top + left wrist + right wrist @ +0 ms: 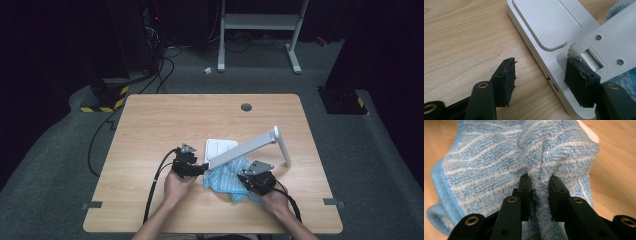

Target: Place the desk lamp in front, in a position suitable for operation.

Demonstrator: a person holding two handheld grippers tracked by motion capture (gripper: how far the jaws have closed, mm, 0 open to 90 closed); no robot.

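Setting: wooden table (150,130) stood on grey carpet in a dark room, with a white frame at the far side and cables trailing on the floor.
Right gripper: the right gripper (539,182) had its two black jaws pinched on a raised fold of a blue cloth (486,167), the pile bunched up between the pads; no earlier picture was there to compare.
Right hand pose: in the high view the right hand (276,199) came in from the bottom edge, forearm angled up and to the left, the gripper body (257,181) lying over the near right part of the cloth, its grey three-cornered plate on top.
Cloth: blue and white striped terry with a plain blue hem, it lay crumpled on the table near the person's edge (227,180), partly under the stand's arm.
Left gripper: the left gripper (540,72) stood partly open; one jaw rested on the near corner of a white stand (544,27) beside its hinge, the other hung clear over bare wood, so nothing was clamped.
Left hand pose: the left hand (178,186) reached up from the bottom edge, gripper pointing right at the stand's base.
Stand: its base (220,148) lay flat at mid-table, and its long arm (245,147) rose obliquely to the right.
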